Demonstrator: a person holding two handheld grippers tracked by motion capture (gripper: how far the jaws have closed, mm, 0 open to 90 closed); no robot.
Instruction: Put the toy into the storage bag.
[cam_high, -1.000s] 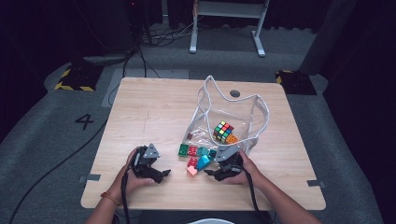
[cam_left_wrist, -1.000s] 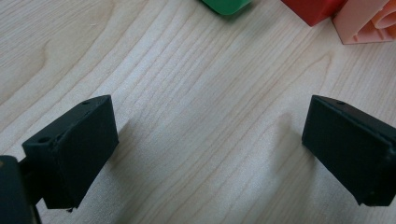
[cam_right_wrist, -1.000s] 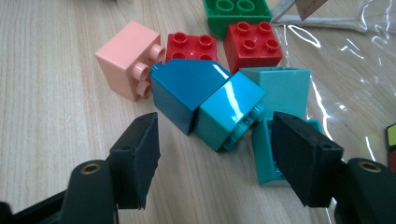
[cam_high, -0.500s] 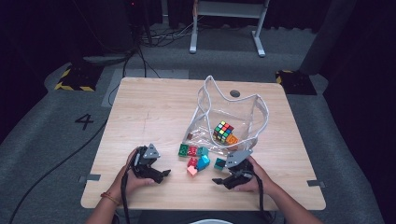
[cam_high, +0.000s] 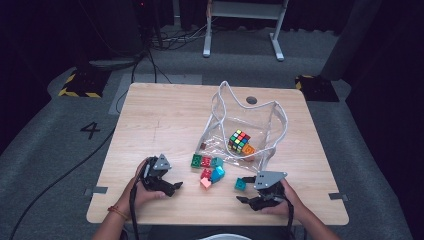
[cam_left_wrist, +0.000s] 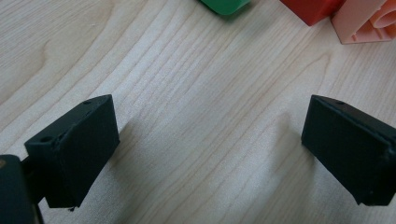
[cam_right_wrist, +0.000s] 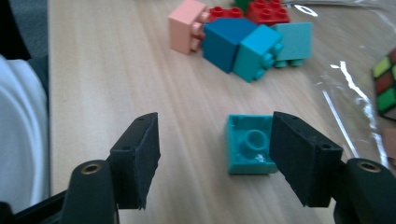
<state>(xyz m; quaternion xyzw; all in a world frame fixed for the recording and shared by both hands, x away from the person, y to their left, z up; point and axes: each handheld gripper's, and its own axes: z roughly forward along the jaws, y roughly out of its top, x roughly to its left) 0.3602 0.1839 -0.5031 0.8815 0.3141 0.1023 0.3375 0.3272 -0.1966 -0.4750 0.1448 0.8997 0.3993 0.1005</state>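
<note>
While both grippers are resting on the table with jaws standing apart and holding nothing, the right gripper is sitting just beside a teal brick lying upturned on the wood, the left gripper facing the brick pile.

The surface is light wood with a smooth, matt grain. The teal brick is smooth plastic with a soft shine. The bag is clear, glossy plastic that glints. The cube has shiny coloured squares. The right gripper has dull black plastic jaws.
</note>
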